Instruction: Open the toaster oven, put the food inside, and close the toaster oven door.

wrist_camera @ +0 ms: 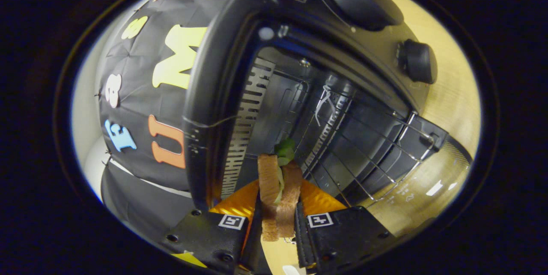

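Note:
A sandwich (pixel 278 193) of two bread slices with green lettuce between them is clamped between my fingers. My gripper (pixel 277 217) is shut on it. Just ahead stands the black toaster oven (pixel 222 52), seen strongly tilted, with its mouth open. The sandwich's far end with the lettuce (pixel 284 150) reaches into the dark opening. A wire rack (pixel 364 146) sits inside the cavity to the right of the sandwich and sticks out a little. The lowered glass door (pixel 424 176) lies beyond the rack's outer edge, with reflections on it.
Two black knobs, a large knob (pixel 361 3) and a smaller knob (pixel 417 61), sit on the oven's control panel. A light wooden tabletop (pixel 454 95) lies beyond the oven. The slotted side wall (pixel 250 121) of the cavity stands left of the sandwich.

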`<state>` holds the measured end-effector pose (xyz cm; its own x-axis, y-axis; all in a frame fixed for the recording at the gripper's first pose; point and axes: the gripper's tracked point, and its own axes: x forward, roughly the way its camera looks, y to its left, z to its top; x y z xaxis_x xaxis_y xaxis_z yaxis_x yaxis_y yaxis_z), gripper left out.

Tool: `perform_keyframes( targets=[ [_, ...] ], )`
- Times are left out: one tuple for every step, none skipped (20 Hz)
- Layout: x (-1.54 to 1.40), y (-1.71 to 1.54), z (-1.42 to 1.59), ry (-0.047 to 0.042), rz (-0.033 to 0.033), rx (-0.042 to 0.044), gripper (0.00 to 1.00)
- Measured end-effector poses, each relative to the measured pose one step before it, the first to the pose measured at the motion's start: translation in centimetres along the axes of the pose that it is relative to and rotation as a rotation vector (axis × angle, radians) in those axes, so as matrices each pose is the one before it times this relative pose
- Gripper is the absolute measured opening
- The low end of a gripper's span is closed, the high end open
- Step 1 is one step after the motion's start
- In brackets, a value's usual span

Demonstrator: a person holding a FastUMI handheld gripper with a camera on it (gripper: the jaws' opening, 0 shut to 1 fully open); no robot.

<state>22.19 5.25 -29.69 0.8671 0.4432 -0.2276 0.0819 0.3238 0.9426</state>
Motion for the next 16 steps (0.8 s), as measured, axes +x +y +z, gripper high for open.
perform_keyframes(
  targets=[
    [0.172, 0.235, 0.274, -0.01753, 0.02911, -0.00595, 0.39],
    [0.598, 0.008, -0.287, 0.00249, 0.01428, -0.03224, 0.39],
    [0.215, -0.132, -0.326, 0.00478, -0.00132, -0.04889, 0.39],
    [-0.339, -0.257, -0.349, -0.00072, -0.02396, -0.04676, 0.39],
    [0.538, -0.46, -0.42, -0.00483, -0.0243, -0.02083, 0.42],
    [-0.407, 0.244, 0.098, 0.0037, 0.00449, -0.00955, 0.45],
    [0.009, 0.155, -0.101, 0.00648, -0.00568, -0.02594, 0.49],
    [0.251, -0.104, -0.277, 0.00817, -0.02093, -0.0539, 0.54],
    [-0.391, -0.235, -0.068, 0.00925, -0.02553, -0.0659, 0.6],
    [-0.574, -0.209, -0.305, 0.0062, -0.03151, -0.06764, 0.65],
    [0.109, -0.291, 0.229, -0.00506, -0.02746, -0.06208, 0.71],
    [-0.231, -0.157, 0.549, -0.00683, -0.02442, -0.06312, 0.78],
    [-0.139, -0.471, 0.392, -0.01736, -0.03662, -0.05436, 0.86],
    [-0.3, -0.448, 0.145, -0.01297, -0.02949, -0.04849, 0.94],
    [-0.203, -0.153, 0.195, -0.01179, -0.01335, -0.03824, 1.0],
    [-0.63, -0.115, 0.133, -0.00343, -0.02762, -0.04429, 1.0]
  ],
)
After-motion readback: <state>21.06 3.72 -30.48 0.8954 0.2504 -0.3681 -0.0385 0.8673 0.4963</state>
